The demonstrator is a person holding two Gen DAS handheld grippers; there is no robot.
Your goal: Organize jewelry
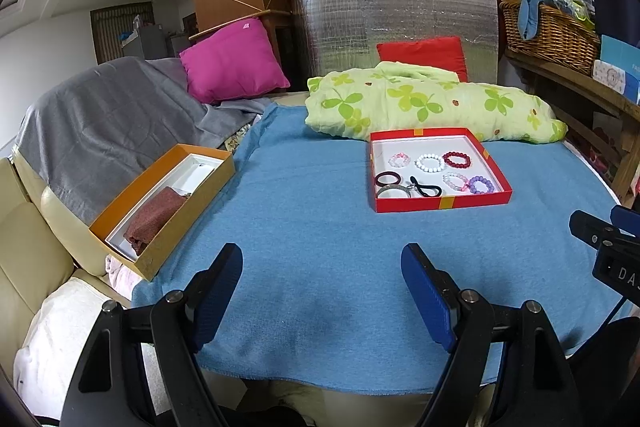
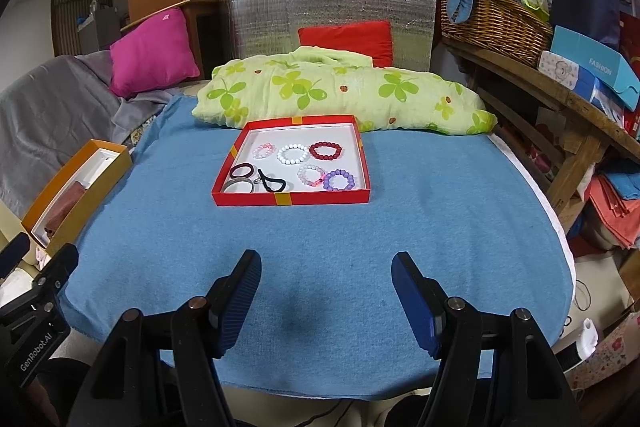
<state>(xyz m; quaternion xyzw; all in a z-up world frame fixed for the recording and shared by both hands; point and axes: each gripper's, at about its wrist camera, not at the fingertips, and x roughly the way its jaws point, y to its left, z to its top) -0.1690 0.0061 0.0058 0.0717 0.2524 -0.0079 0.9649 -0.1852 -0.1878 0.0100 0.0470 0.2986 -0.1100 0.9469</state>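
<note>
A red tray (image 1: pixel 440 203) (image 2: pixel 292 199) lies on the blue cloth (image 1: pixel 312 227) (image 2: pixel 400 227). It holds several bead bracelets: pink (image 2: pixel 264 150), white (image 2: pixel 293 153), dark red (image 2: pixel 325 150), pale (image 2: pixel 311 174) and purple (image 2: pixel 338 180), plus hair ties (image 2: pixel 244 171) and a black loop (image 2: pixel 272 183). An orange box (image 1: pixel 188 211) (image 2: pixel 100 183) at the left holds a reddish-brown cloth pouch (image 1: pixel 154 219). My left gripper (image 1: pixel 322 259) is open and empty above the near cloth. My right gripper (image 2: pixel 326 265) is open and empty, well short of the tray.
A green clover-print blanket (image 1: pixel 432 103) (image 2: pixel 340 87) lies right behind the tray. A magenta pillow (image 1: pixel 234 61) and grey throw (image 1: pixel 112 119) are at the left. A wooden shelf with a wicker basket (image 2: pixel 492 23) and boxes stands at the right.
</note>
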